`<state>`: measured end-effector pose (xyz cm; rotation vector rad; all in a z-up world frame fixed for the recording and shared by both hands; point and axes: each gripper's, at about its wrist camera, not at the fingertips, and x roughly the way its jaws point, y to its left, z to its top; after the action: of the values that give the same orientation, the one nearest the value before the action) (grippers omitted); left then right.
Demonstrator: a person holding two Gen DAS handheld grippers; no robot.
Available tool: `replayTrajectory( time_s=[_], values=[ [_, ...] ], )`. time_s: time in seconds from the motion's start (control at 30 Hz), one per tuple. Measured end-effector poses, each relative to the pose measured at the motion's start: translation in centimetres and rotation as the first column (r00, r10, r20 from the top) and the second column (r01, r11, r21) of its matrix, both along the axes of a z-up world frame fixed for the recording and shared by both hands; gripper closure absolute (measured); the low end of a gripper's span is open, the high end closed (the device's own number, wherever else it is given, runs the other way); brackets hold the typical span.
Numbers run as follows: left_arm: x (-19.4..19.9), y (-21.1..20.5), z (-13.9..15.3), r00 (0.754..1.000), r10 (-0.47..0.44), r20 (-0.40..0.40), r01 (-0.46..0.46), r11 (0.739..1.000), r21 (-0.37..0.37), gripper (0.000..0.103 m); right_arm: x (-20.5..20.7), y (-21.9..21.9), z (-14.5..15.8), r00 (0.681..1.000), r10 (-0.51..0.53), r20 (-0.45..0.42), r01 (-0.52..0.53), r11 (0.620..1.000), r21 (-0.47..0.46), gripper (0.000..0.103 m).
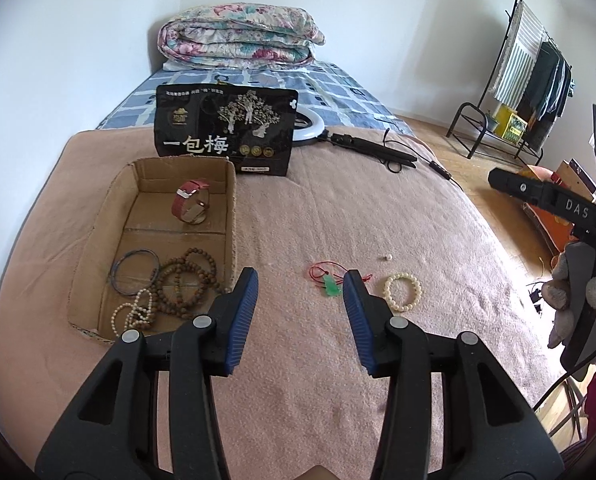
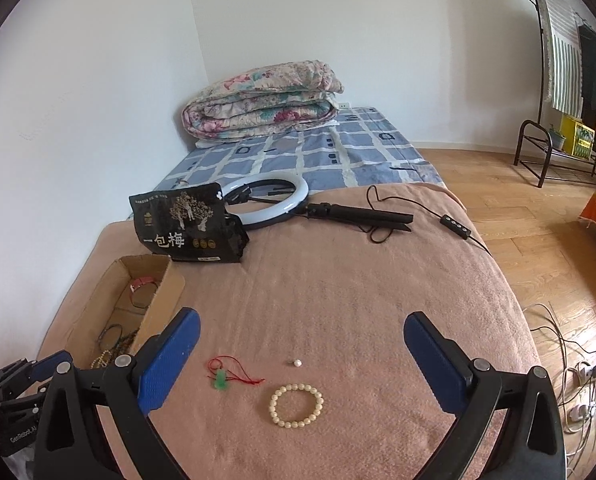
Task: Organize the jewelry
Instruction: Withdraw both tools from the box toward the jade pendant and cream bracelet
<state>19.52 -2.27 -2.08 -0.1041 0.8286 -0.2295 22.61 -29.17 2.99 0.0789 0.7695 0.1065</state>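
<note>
The cardboard box [image 1: 225, 200] already holds a watch [image 1: 189, 201], bangle and bead strings, while the jade pendant [image 2: 220, 381], cream bracelet [image 2: 296, 405] and pearl [image 2: 297, 363] (tiny) wait on the blanket, both the left tool [image 1: 300, 292] and right tool [image 2: 301, 344] spread and holding nothing.

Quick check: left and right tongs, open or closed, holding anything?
Left tongs: open, holding nothing, above the blanket.
Right tongs: open wide, holding nothing.

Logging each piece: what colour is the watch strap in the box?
Red, with a silver buckle; the watch shows best in the left wrist view.
</note>
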Motion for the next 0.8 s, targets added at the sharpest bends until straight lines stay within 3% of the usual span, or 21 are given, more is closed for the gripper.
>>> replayTrajectory(
  time_s=[0.3, 0.53, 0.8],
  values=[
    [1.6, -3.0, -2.0, 0.998, -0.042, -0.037, 0.042, 0.999, 0.003, 0.058, 1.3, -3.6, -3.8, 0.990, -0.037, -0.137, 0.033, 0.999, -0.029, 0.000],
    [3.1, -5.0, -4.4, 0.994, -0.069, -0.086, 0.070, 0.998, 0.008, 0.058, 1.7, -4.4, -6.5, 0.974, 0.000, -0.227, -0.004, 1.000, -0.017, 0.001],
    [4.4, -6.7, -7.4, 0.988, -0.090, -0.125, 0.092, 0.996, 0.016, 0.058, 1.9, -4.3, -9.9, 0.945, 0.057, -0.322, -0.040, 0.997, 0.059, 0.015]
  ],
)
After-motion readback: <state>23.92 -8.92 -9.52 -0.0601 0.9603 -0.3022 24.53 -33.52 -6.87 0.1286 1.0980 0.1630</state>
